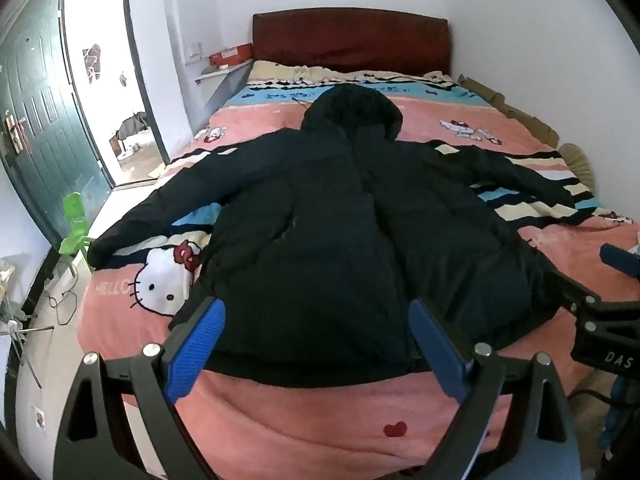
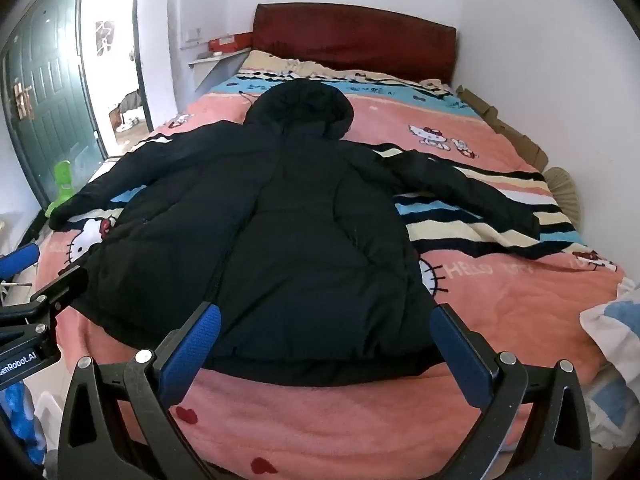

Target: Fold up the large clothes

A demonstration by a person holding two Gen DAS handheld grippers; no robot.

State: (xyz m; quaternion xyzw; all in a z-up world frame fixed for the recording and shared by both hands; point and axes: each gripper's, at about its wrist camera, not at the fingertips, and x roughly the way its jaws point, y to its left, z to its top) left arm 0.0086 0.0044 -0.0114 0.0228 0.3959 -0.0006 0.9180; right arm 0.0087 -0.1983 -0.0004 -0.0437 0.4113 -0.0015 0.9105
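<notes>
A black hooded puffer jacket (image 1: 328,216) (image 2: 272,216) lies spread flat on the bed, hood toward the headboard and both sleeves stretched out sideways. My left gripper (image 1: 316,320) hovers open above the jacket's hem, blue pads wide apart with nothing between them. My right gripper (image 2: 326,326) stands open the same way over the hem, further to the right. Part of the right gripper (image 1: 600,312) shows at the right edge of the left wrist view. In the right wrist view the left gripper (image 2: 32,300) appears at the left edge.
The bed carries a pink cartoon-cat blanket (image 1: 304,412) (image 2: 520,292) and a dark red headboard (image 1: 352,40). A green door (image 1: 36,120) and an open doorway are at left, with a green plastic chair (image 1: 76,224) beside the bed. Cardboard (image 2: 516,136) lines the right wall.
</notes>
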